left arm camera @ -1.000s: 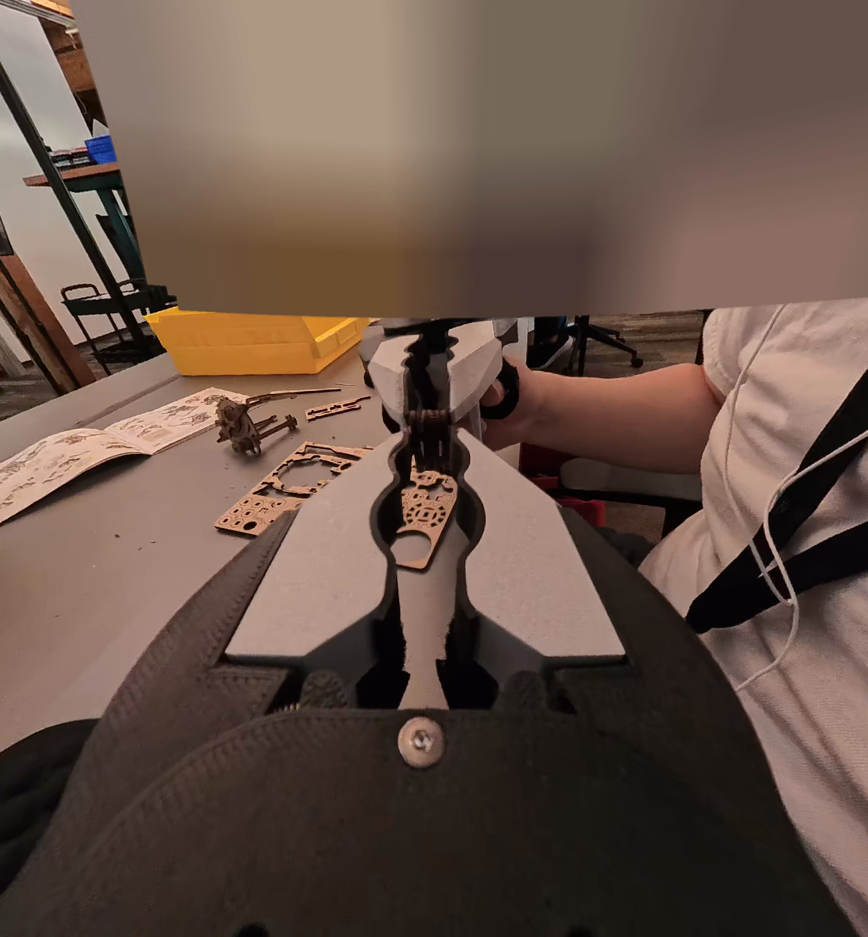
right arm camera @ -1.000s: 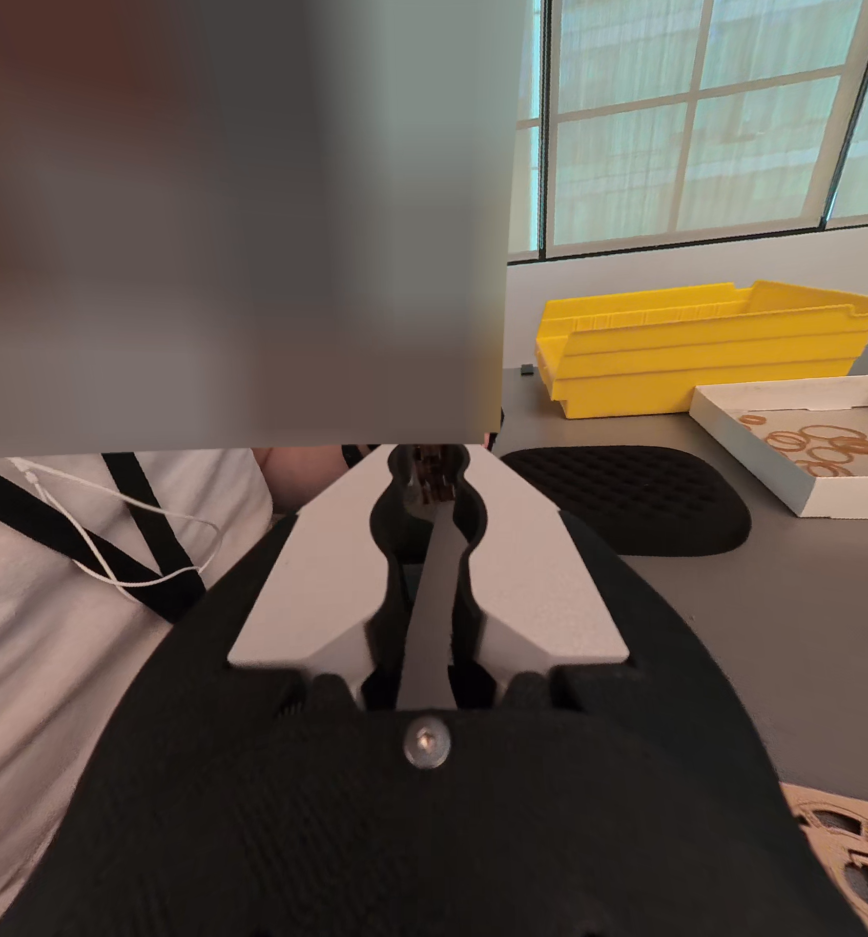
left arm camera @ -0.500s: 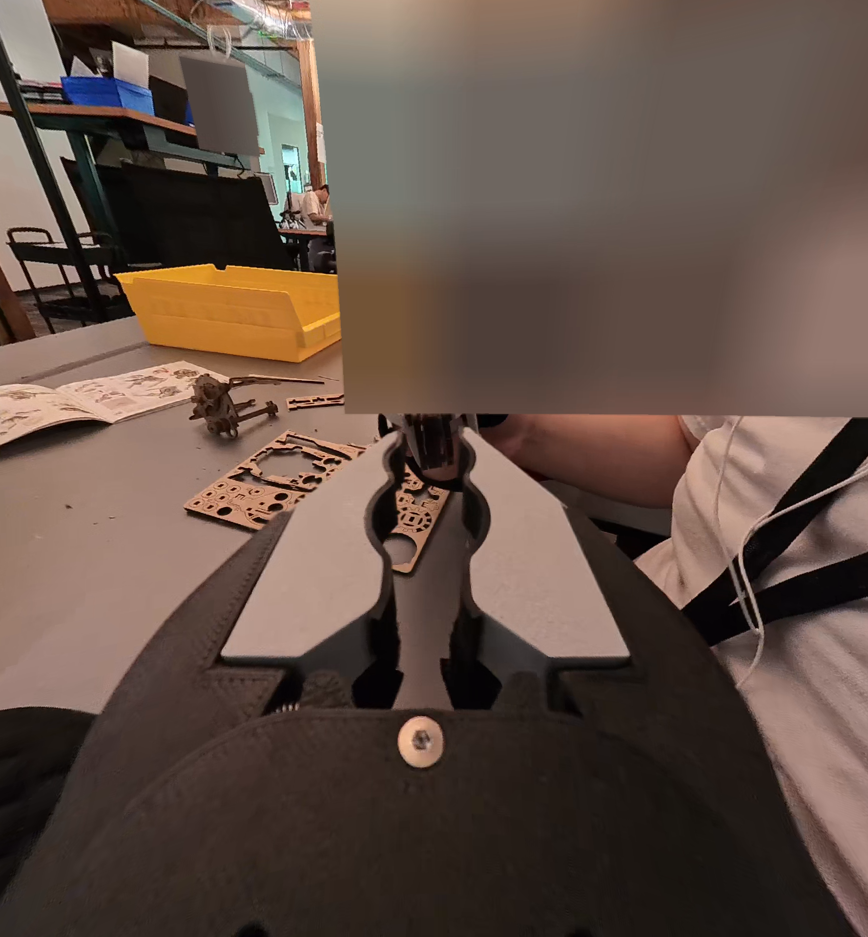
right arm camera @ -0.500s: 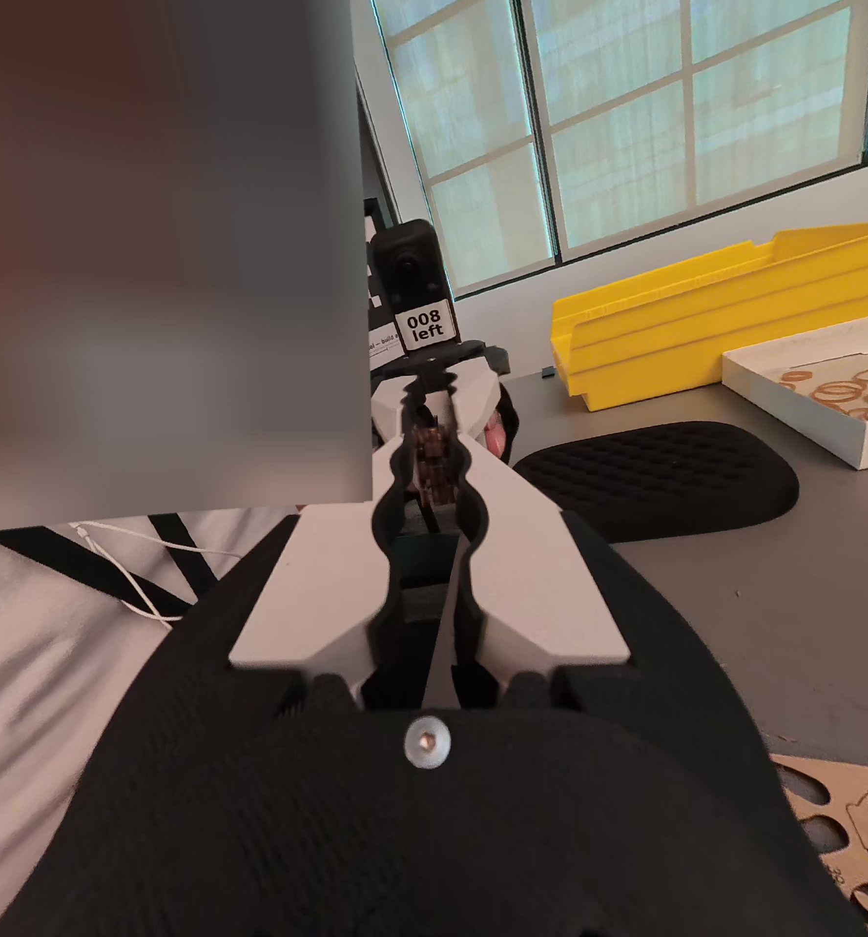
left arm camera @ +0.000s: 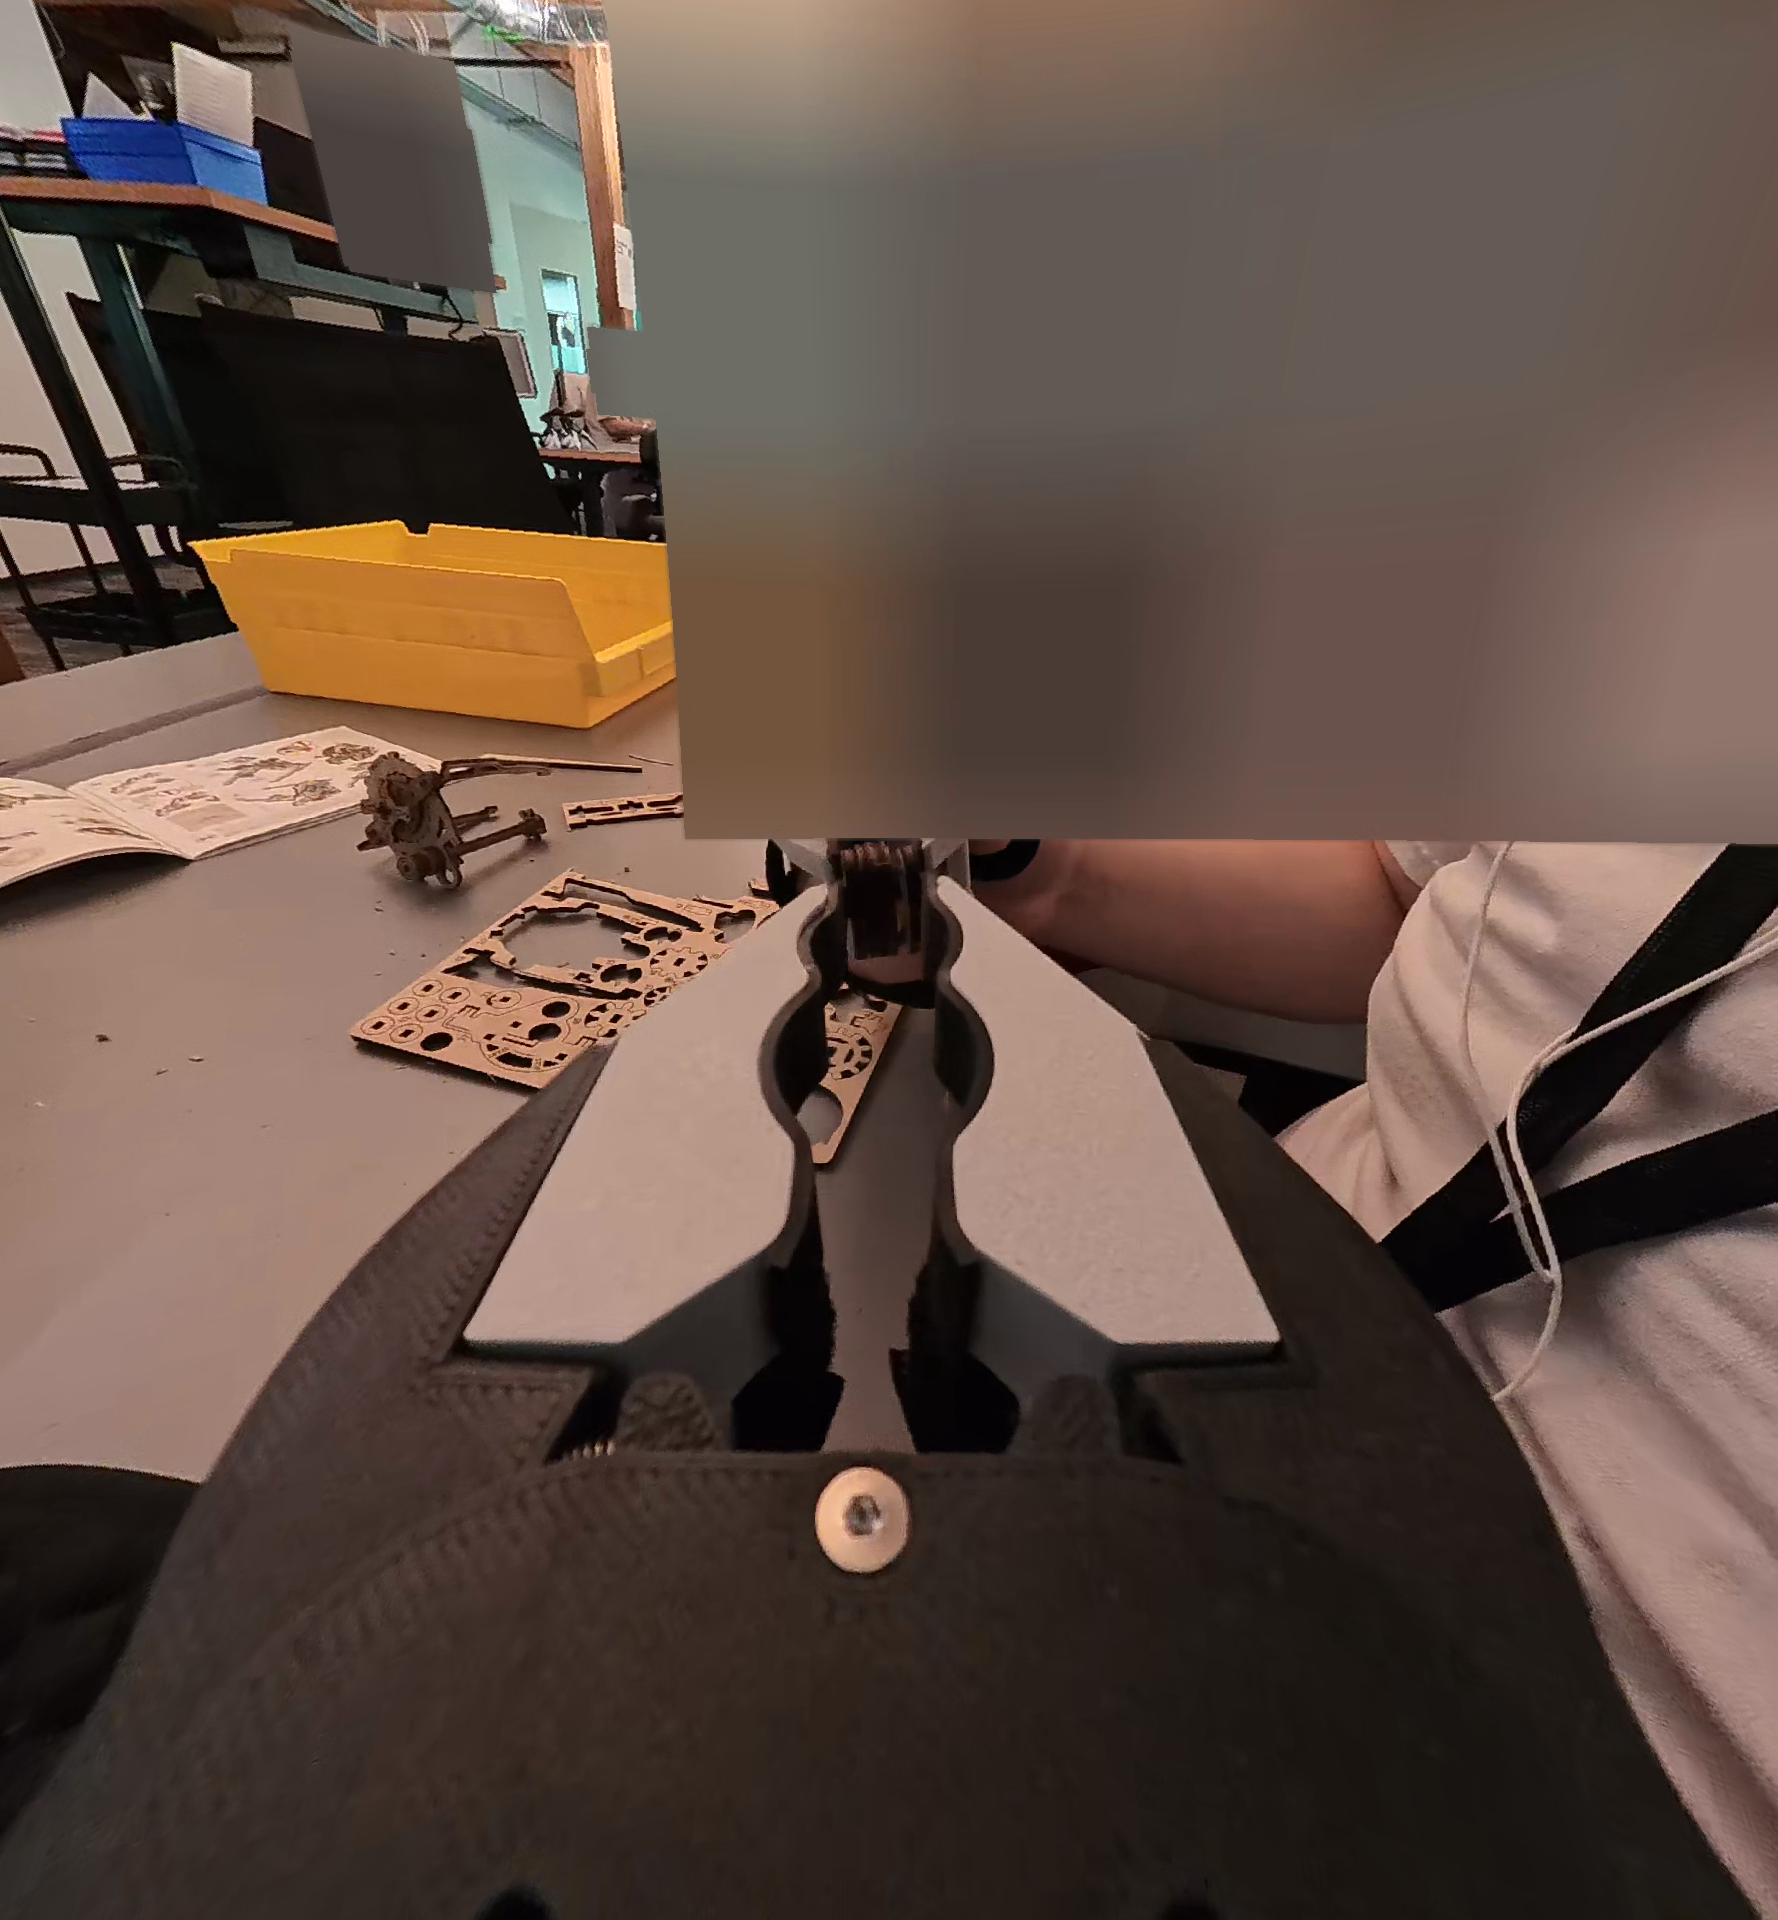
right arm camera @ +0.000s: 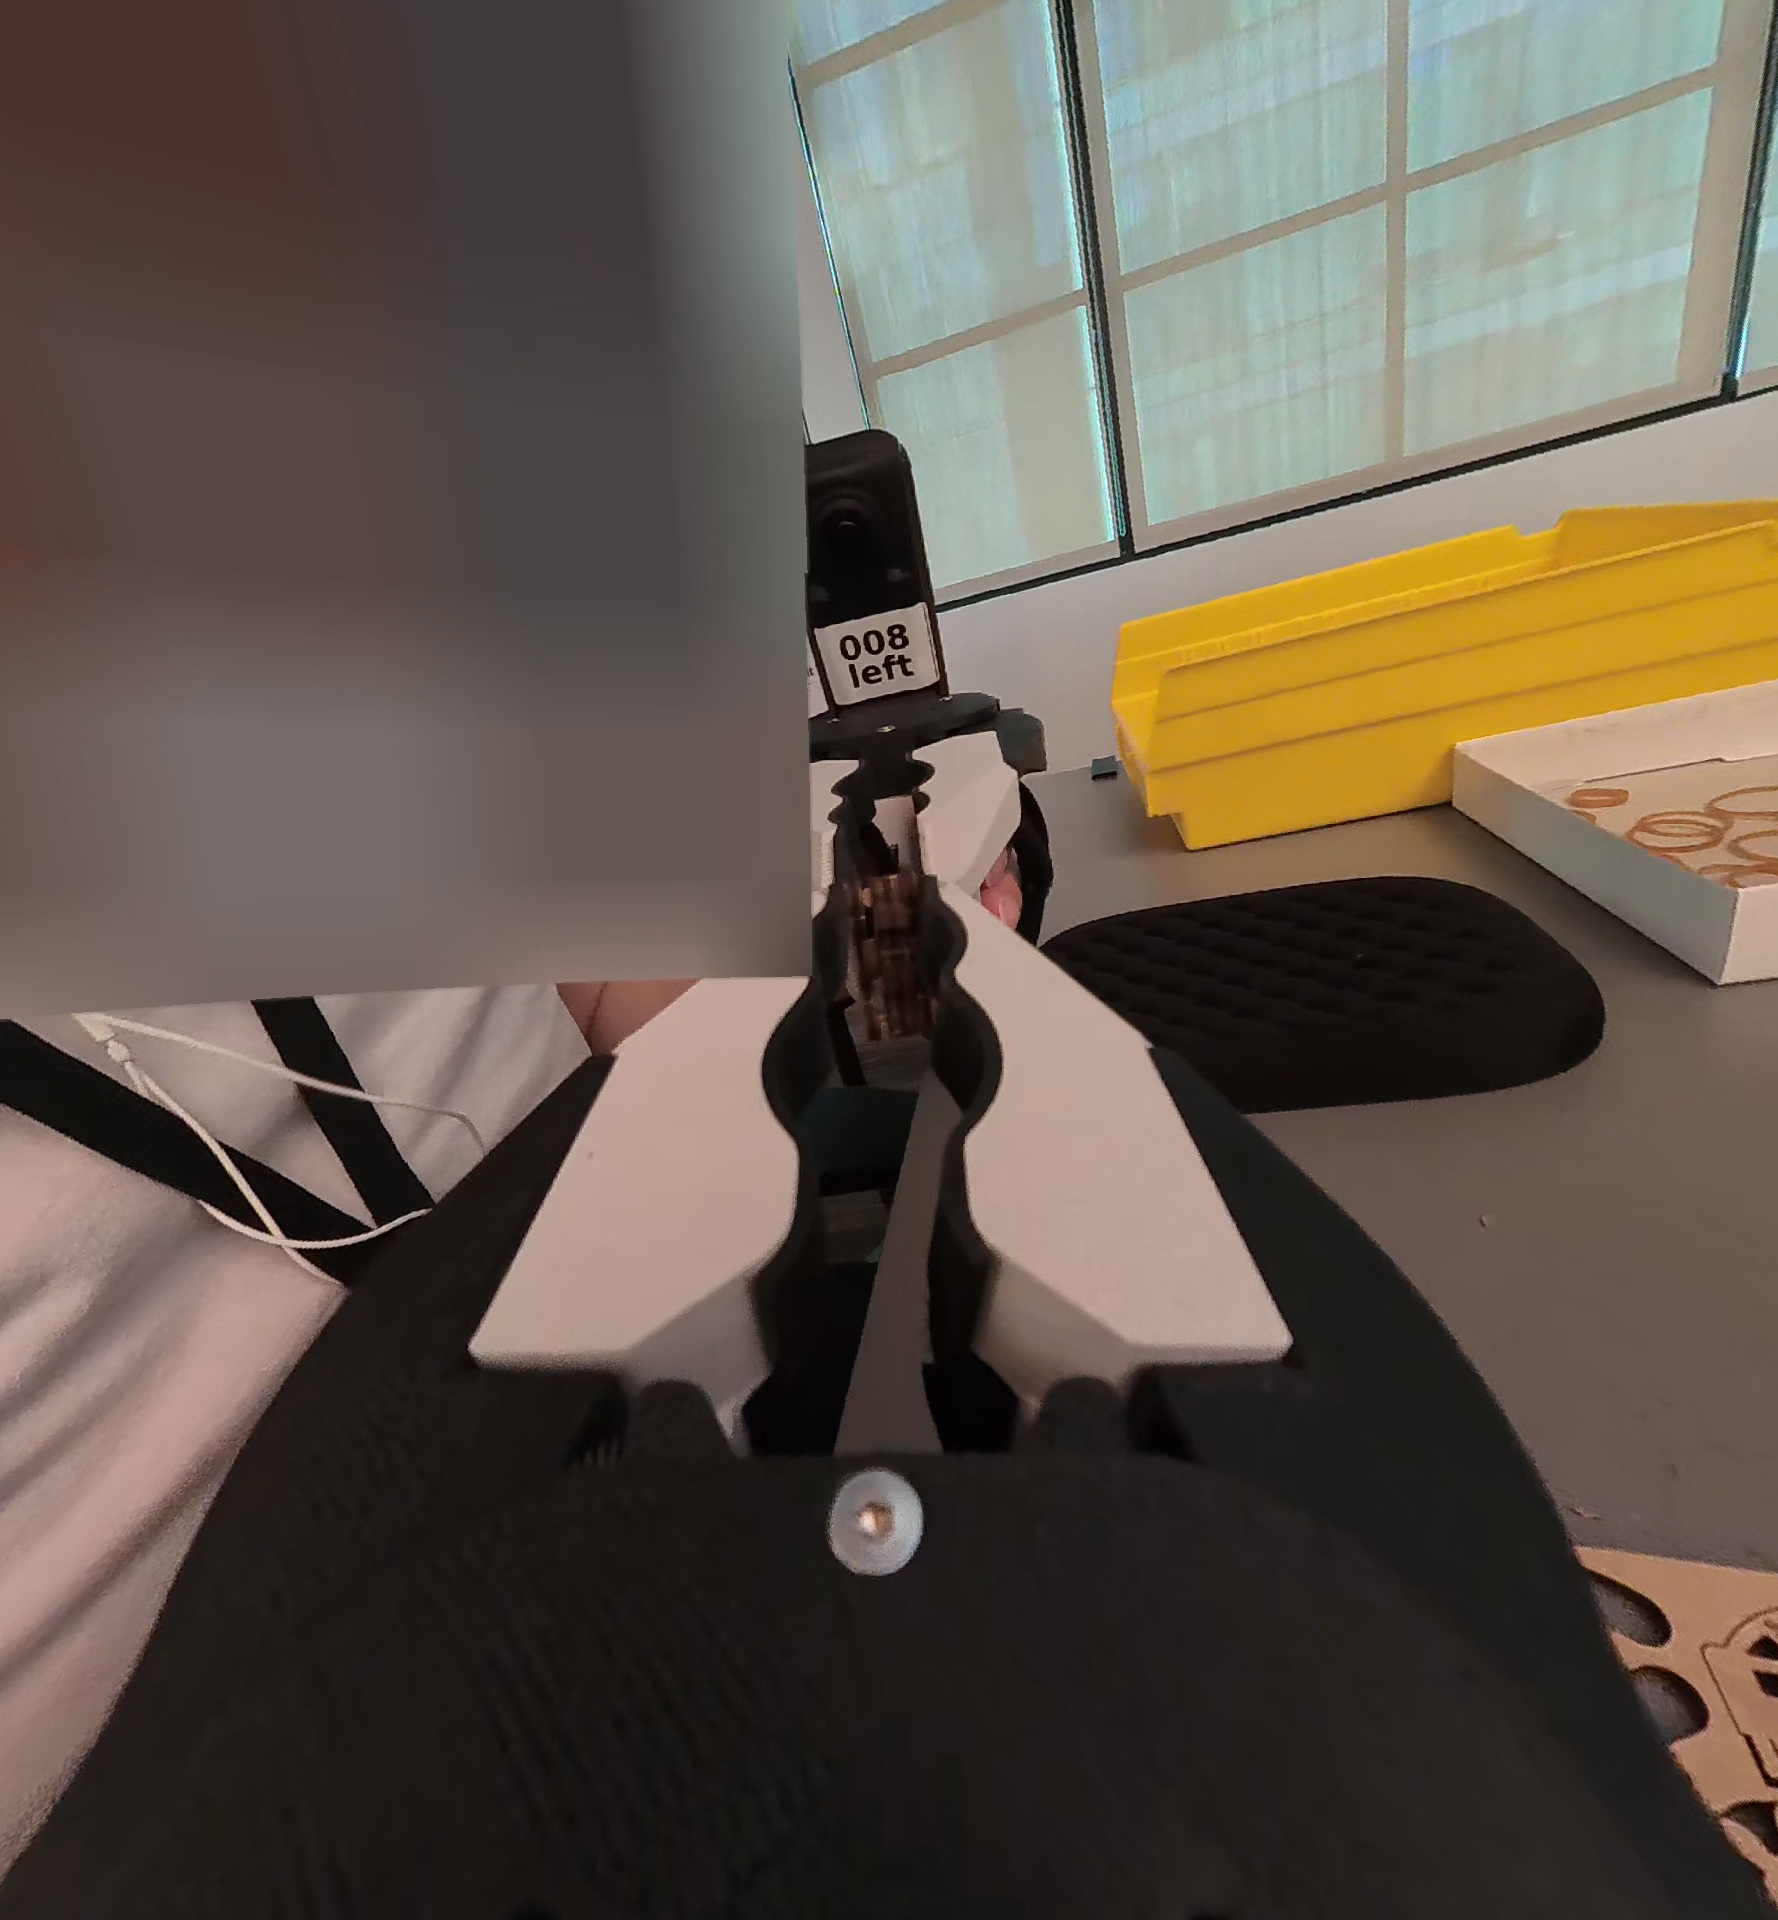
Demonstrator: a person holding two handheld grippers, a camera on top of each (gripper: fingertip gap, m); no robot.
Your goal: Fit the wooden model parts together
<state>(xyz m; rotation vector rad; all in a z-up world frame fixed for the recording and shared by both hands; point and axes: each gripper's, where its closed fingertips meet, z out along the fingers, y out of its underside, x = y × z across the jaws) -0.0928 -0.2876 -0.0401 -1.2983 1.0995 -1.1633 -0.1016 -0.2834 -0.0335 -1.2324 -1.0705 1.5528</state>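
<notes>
Tongs meet tip to tip above the near edge of the grey table (left arm camera: 116, 1091), held up in front of the person. The left gripper (left arm camera: 872, 920) is clamped on a small dark wooden assembly (left arm camera: 880, 904), layered plates that stand on edge between its tips. The right gripper (right arm camera: 885, 971) comes from the opposite side, and its tips are closed around the same stack of brown wooden layers (right arm camera: 890, 956); whether it grips a separate piece or the same one cannot be told.

The step in hand looks like the press-fit itself: two parts being pushed into each other in mid-air. The next move likely calls for a straight, steady squeeze along the line of the two tools, with no twisting, since thin plywood tabs would probably snap.

Beyond the left tips lies a punched-out part sheet (left arm camera: 511, 997) flat on the table, farther off a half-built model (left arm camera: 428, 821) beside an open instruction booklet (left arm camera: 137, 810), and a yellow bin (left arm camera: 449, 623) behind them.
</notes>
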